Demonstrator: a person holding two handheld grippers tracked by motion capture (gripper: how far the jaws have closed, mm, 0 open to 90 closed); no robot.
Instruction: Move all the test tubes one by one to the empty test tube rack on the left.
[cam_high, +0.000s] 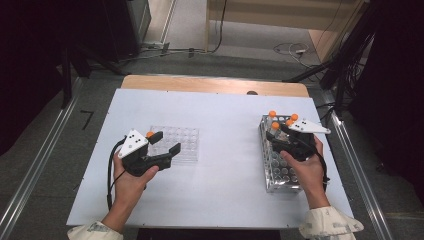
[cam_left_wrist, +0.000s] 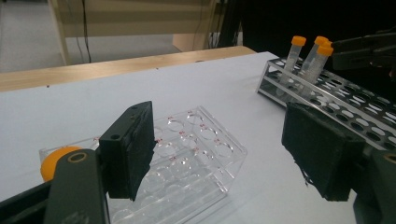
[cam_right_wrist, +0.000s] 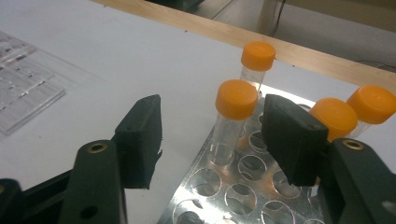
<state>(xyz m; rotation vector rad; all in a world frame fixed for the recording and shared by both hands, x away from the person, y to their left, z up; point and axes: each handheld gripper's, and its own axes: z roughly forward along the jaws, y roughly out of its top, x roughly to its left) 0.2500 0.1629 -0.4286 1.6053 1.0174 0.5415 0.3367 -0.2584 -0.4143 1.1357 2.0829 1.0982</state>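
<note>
- Two grippers: the left gripper (cam_high: 167, 142) hangs with jaws spread and empty over the clear rack (cam_high: 181, 144); the right gripper (cam_right_wrist: 212, 135) is also spread wide, its jaws on either side of one tube (cam_right_wrist: 231, 122) without touching it.
- Four orange-capped tubes stand at the far end of the metal rack (cam_high: 280, 162).
- One orange cap (cam_left_wrist: 55, 161) shows at the clear rack's edge.
- Both racks sit on the white table (cam_high: 225, 150), well apart.

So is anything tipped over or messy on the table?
Nothing is spilled or tipped over. One orange-capped tube stands alone in the clear plastic rack, while four more stand in the metal rack, some leaning a little in their holes. Both tongs are open and hold nothing.
</note>
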